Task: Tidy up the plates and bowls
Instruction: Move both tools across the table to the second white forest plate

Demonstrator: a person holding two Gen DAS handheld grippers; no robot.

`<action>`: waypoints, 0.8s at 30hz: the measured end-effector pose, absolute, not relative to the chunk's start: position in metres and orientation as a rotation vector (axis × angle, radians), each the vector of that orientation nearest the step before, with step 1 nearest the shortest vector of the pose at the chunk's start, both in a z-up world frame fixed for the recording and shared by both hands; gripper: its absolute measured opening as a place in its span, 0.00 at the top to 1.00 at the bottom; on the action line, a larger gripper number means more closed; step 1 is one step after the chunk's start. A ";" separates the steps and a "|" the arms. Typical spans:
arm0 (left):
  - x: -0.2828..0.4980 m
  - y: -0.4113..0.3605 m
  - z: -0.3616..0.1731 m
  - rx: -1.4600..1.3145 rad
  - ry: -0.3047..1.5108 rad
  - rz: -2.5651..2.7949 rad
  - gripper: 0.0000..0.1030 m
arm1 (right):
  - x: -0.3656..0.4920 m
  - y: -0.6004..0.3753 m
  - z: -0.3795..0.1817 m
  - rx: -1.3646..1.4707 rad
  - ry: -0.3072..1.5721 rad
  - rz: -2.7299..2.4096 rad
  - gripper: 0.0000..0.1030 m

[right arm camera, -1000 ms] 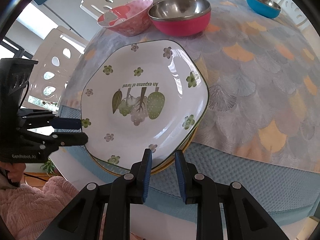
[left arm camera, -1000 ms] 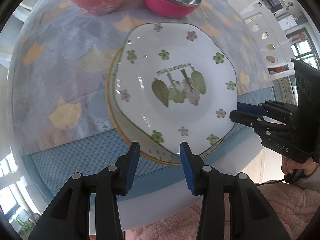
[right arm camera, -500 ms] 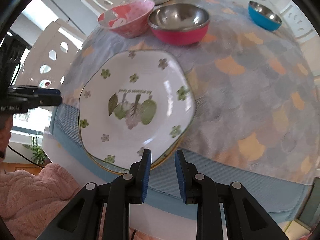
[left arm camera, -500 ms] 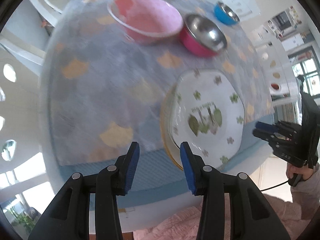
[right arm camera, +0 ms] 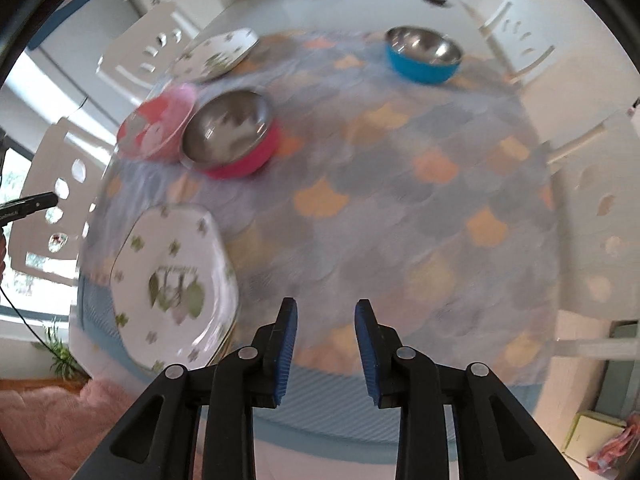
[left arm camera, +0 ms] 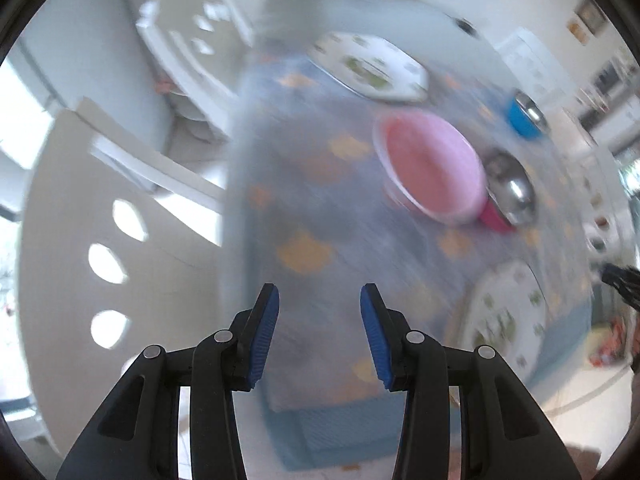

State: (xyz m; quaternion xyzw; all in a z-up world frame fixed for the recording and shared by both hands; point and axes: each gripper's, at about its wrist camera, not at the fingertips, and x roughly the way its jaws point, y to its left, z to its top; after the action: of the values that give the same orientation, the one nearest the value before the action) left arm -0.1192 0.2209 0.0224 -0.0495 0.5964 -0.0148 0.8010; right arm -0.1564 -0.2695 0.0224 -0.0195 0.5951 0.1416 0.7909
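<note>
A stack of white flowered plates (right arm camera: 172, 284) lies at the table's near left edge; it shows in the left wrist view (left arm camera: 508, 320) at right. A pink bowl (right arm camera: 158, 128) (left arm camera: 432, 168) sits beside a steel bowl with a magenta shell (right arm camera: 232, 136) (left arm camera: 508, 196). A blue bowl (right arm camera: 422, 54) (left arm camera: 524, 114) and another flowered plate (right arm camera: 218, 54) (left arm camera: 372, 66) lie farther back. My left gripper (left arm camera: 319, 312) is open and empty above the table's left side. My right gripper (right arm camera: 325, 328) is open and empty over the front middle.
A scale-patterned cloth (right arm camera: 380, 184) covers the round table. White chairs (left arm camera: 120, 216) (right arm camera: 592, 216) stand around it. The left gripper's tip (right arm camera: 28, 206) shows at the left of the right wrist view. Both views are motion-blurred.
Both grippers have drawn back and up from the plate stack and let it go. The left one swung left, the right one swung right and opened wider.
</note>
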 end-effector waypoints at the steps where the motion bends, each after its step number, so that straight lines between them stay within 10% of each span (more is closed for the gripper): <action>1: -0.112 0.230 0.026 -0.114 1.269 -0.005 0.61 | -0.149 -0.273 0.027 -0.029 1.268 0.309 0.64; 15: 0.005 0.258 0.101 -0.193 1.072 0.053 0.35 | -0.001 -0.244 0.120 0.010 1.060 0.467 0.51; 24: 0.097 0.231 0.069 -0.230 1.079 -0.014 0.35 | 0.105 -0.169 0.129 0.189 0.969 0.625 0.32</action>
State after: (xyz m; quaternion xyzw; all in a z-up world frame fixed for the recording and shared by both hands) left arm 0.0967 0.2310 0.0690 -0.1094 0.5126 -0.0067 0.8516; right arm 0.1048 -0.1685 0.1291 0.0890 0.4576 0.2949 0.8341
